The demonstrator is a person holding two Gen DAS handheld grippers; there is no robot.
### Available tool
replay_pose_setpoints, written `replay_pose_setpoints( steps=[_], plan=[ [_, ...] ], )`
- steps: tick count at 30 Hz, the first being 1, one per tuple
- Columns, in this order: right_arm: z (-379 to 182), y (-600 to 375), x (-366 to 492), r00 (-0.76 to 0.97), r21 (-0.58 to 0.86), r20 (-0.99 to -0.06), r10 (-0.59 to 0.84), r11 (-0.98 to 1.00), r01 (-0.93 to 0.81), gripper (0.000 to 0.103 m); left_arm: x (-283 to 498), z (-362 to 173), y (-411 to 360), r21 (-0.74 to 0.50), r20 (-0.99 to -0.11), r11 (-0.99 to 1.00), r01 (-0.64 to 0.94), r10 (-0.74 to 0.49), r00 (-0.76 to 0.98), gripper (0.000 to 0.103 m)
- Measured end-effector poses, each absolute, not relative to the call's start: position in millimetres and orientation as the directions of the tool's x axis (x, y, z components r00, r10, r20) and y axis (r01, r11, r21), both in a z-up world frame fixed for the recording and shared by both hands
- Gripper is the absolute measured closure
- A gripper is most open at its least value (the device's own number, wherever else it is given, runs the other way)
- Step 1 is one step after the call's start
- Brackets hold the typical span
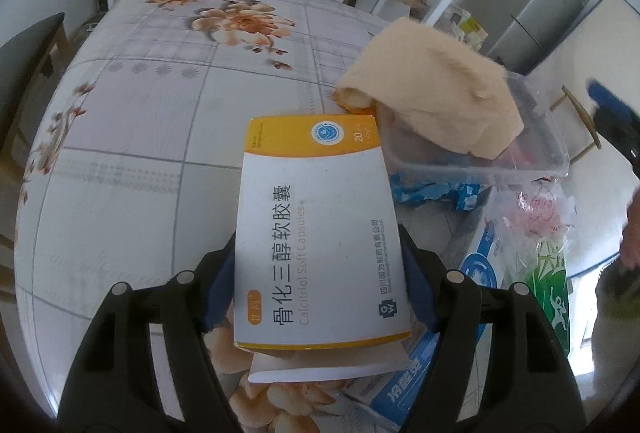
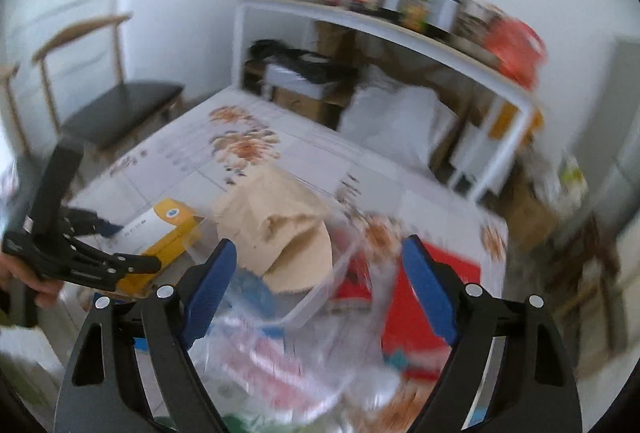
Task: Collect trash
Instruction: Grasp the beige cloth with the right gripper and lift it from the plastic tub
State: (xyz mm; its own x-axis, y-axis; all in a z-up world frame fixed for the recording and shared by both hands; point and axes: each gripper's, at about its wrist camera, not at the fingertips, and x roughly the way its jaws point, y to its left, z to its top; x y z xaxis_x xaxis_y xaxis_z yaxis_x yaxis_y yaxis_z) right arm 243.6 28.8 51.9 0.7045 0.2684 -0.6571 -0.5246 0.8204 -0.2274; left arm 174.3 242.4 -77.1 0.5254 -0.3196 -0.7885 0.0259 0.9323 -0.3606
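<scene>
My left gripper (image 1: 318,253) is shut on a white and yellow medicine box (image 1: 316,233), its blue pads pressing both long sides, with a white leaflet sticking out of the near end. Right of it stands a clear plastic container (image 1: 556,157) with a beige cloth (image 1: 436,101) draped over it. In the blurred right wrist view my right gripper (image 2: 320,285) stands open above a crumpled clear plastic bag (image 2: 280,353), next to the container (image 2: 312,307). The left gripper (image 2: 132,245) with the box (image 2: 160,229) shows at the left there.
The table wears a floral cloth (image 1: 140,113). A blue wrapper (image 1: 432,191), a blue and white carton (image 1: 476,273) and a green pack (image 1: 554,289) lie near the container. A red flat item (image 2: 420,297) lies to the right. A chair (image 2: 120,105) and a shelf (image 2: 400,29) stand behind.
</scene>
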Motion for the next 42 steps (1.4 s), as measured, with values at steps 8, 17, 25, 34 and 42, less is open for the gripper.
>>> replay_pose_setpoints(
  steps=[8,17,25,34,42],
  plan=[
    [29.9,90.3,311.8,0.536,-0.235,-0.791,0.294,0.663,-0.711,0.030,163.7,-73.9,259.4,-0.350,-0.783,0.936,-0.036,-0.271,0.560,0.035],
    [-22.0,124.9,325.7,0.512,-0.411,-0.854,0.091,0.486,-0.771,0.054,157.7,-71.8,272.6,-0.365,-0.775,0.928,-0.066,-0.264,0.575,0.035],
    [-25.8,119.3,325.5,0.534,-0.439,-0.844,0.055,0.501,-0.746,0.086,157.5,-72.1,271.7,-0.371,-0.772,0.927,-0.065,-0.268,0.577,0.035],
    [9.7,101.0,322.6,0.591,-0.413,-0.797,0.125,0.601,-0.684,0.095,156.1,-70.5,270.1,-0.371,-0.768,0.927,-0.061,-0.269,0.582,0.035],
    [55.3,77.3,317.9,0.658,-0.329,-0.721,0.218,0.727,-0.602,0.098,153.2,-64.5,270.4,-0.369,-0.758,0.927,-0.064,-0.260,0.598,0.035]
  ],
)
